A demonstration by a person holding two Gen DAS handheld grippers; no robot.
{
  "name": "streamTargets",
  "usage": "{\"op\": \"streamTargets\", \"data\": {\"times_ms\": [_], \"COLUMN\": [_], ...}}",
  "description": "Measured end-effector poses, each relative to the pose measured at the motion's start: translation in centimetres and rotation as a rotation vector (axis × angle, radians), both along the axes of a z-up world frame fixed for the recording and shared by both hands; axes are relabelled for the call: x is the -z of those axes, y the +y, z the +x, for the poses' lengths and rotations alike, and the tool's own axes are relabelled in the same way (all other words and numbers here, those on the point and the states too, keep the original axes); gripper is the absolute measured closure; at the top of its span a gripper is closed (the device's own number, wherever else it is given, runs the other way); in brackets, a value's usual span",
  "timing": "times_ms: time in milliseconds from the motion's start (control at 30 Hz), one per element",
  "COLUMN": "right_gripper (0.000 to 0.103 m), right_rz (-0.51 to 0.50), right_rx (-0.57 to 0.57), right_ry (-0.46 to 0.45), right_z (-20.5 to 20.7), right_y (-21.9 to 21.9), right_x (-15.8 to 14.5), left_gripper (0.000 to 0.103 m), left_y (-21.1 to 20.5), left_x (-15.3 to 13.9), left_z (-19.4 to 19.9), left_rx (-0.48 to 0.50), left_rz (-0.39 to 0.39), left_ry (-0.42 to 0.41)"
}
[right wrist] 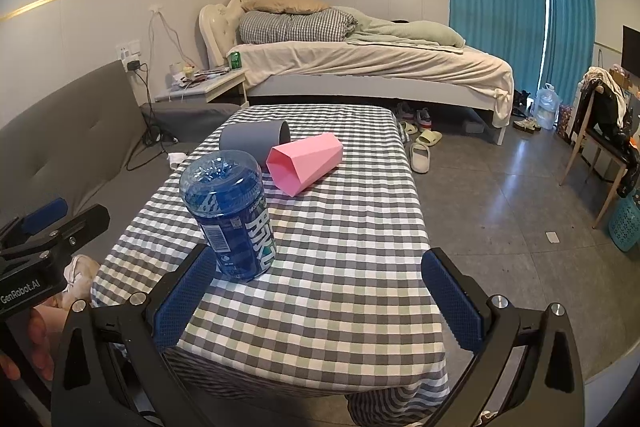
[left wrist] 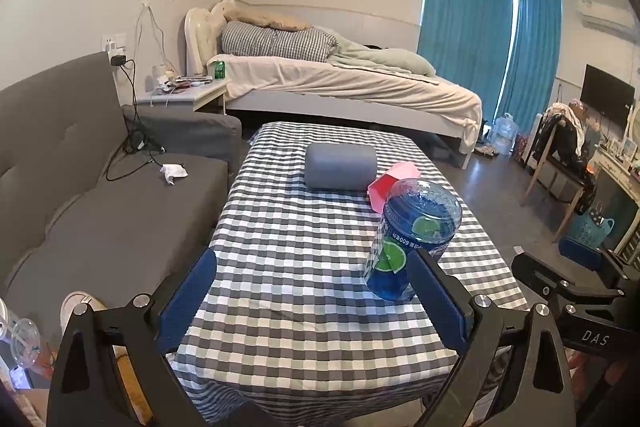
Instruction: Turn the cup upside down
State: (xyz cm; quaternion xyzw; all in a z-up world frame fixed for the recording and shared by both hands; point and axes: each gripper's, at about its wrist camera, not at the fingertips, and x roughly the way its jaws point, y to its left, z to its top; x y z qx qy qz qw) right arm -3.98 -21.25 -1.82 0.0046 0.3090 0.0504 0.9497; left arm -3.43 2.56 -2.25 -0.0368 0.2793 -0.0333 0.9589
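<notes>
A clear blue plastic cup [left wrist: 412,239] [right wrist: 228,215] with lime pictures stands on the checked tablecloth [left wrist: 300,307] [right wrist: 340,247], closed ridged end up, its label upside down. Behind it a pink faceted cup [right wrist: 308,163] [left wrist: 384,187] lies on its side, partly hidden in the left wrist view. A grey cup [left wrist: 340,165] [right wrist: 252,141] lies on its side farther back. My left gripper [left wrist: 316,291] is open, its right finger just in front of the blue cup. My right gripper [right wrist: 320,299] is open too, with the blue cup just beyond its left finger. Neither holds anything.
A grey sofa [left wrist: 100,187] runs along the table's left side, and a bed [right wrist: 380,67] stands behind the table. Slippers [right wrist: 420,155] lie on the tiled floor to the right, near a wooden chair [right wrist: 600,147] and a blue basket [right wrist: 626,223]. A hand [right wrist: 32,339] holds the left gripper.
</notes>
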Motion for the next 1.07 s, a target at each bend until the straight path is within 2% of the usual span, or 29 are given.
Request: {"op": "streamTargets", "data": {"times_ms": [500, 1067], "right_gripper": [0.000, 0.000], "right_rz": [-0.008, -0.012], "right_rx": [-0.006, -0.007], "right_ry": [0.009, 0.009], "right_z": [0.11, 0.14], "right_y": [0.33, 0.43], "right_x": [0.10, 0.22], "left_gripper": [0.004, 0.004], "left_y": [-0.18, -0.09], "left_x": [0.18, 0.19], "left_z": [-0.17, -0.16], "left_rx": [0.000, 0.001], "left_rz": [-0.016, 0.001], "left_ry": [0.005, 0.000]}}
